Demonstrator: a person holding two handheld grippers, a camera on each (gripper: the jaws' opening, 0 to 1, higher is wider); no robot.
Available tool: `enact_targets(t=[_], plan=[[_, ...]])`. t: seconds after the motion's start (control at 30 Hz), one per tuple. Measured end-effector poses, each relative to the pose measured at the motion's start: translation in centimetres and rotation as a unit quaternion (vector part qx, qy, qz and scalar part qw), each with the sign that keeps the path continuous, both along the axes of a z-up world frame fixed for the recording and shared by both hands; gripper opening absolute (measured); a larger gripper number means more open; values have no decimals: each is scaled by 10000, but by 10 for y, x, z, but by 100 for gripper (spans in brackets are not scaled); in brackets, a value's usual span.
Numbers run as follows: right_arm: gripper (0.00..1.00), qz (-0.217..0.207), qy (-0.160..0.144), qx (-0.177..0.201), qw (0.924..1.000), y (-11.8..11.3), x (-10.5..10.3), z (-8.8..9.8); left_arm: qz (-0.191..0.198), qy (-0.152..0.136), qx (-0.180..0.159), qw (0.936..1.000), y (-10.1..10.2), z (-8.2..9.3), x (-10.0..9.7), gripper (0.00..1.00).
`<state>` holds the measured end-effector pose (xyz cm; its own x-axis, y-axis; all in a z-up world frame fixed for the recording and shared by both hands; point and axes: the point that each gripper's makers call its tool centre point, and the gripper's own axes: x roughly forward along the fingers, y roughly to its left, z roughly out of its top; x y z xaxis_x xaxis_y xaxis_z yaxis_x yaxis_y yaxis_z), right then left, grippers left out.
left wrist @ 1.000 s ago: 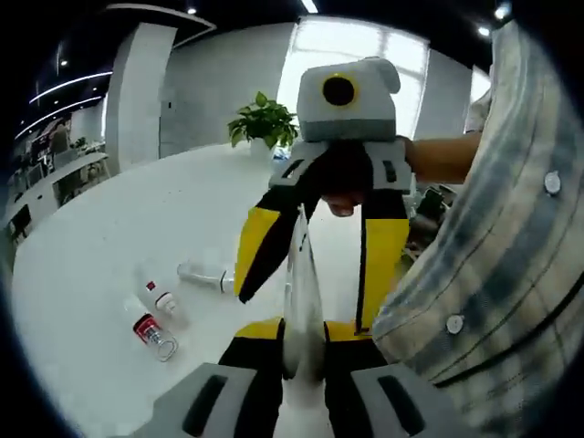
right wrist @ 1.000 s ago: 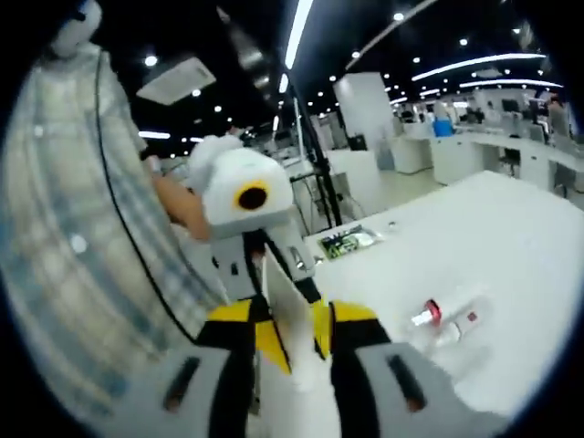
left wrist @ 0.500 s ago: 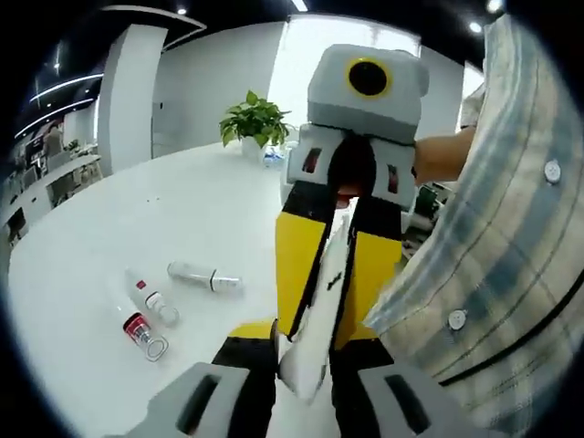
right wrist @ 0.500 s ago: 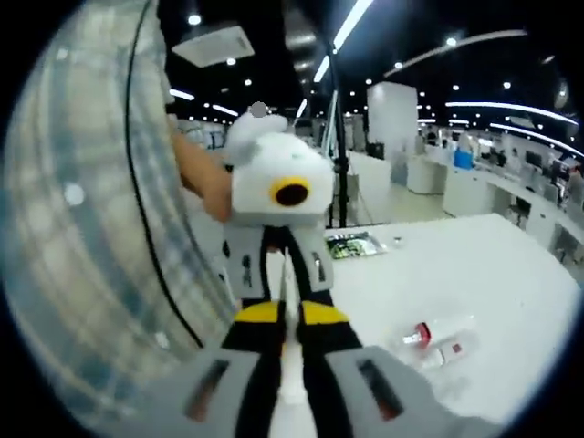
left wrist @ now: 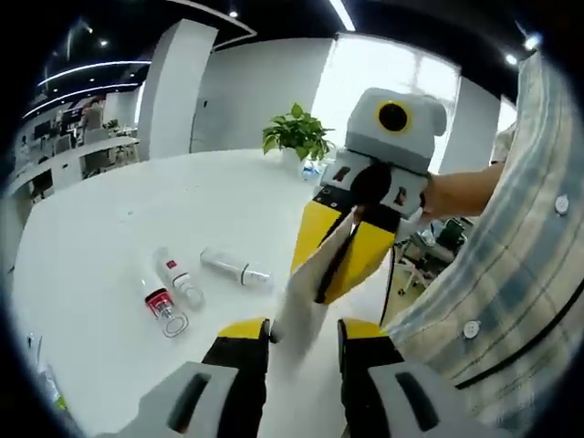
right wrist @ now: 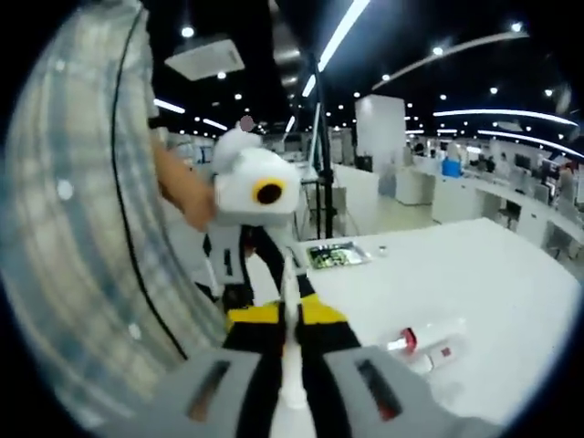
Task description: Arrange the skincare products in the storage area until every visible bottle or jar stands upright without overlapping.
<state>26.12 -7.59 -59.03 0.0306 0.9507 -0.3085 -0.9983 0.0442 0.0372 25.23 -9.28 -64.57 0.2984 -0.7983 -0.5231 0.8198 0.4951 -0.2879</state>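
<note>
A flat white sheet [left wrist: 306,301] is held between the two grippers, above the white table [left wrist: 109,219]. My left gripper [left wrist: 302,330] is shut on its near end. My right gripper [left wrist: 321,294], reaching in from the right in the left gripper view, is shut on its far end. The right gripper view has the sheet [right wrist: 290,379] edge-on in my right gripper [right wrist: 289,315], with the left gripper [right wrist: 274,274] facing it. Three small bottles lie on their sides: a red-banded one [left wrist: 164,310], a white one [left wrist: 179,277] and a white tube [left wrist: 235,267]. Two of them show as a red-capped bottle [right wrist: 401,344] and a white tube [right wrist: 440,354].
A potted plant [left wrist: 297,137] stands at the table's far side. A green packet [right wrist: 334,255] lies near the table edge in the right gripper view. A person's checked shirt [left wrist: 511,274] and hands are close behind both grippers.
Both hands have shifted and tilted with the sheet still gripped. In the left gripper view the right gripper has drawn back and leans to the right. The bottles lie as before.
</note>
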Motion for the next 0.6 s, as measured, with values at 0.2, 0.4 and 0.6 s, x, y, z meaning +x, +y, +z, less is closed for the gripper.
enact_targets(t=[0.2, 0.4, 0.6], plan=[[3, -35, -29, 52, 10000, -9, 5, -7, 125, -38, 132, 9998, 7, -3, -1, 33], [4, -51, 171, 109, 9998, -14, 6, -10, 309, -115, 18, 9995, 2, 8, 2, 35], [8, -115, 368, 83, 9992, -15, 5, -11, 372, -222, -75, 9990, -4, 21, 2, 38]])
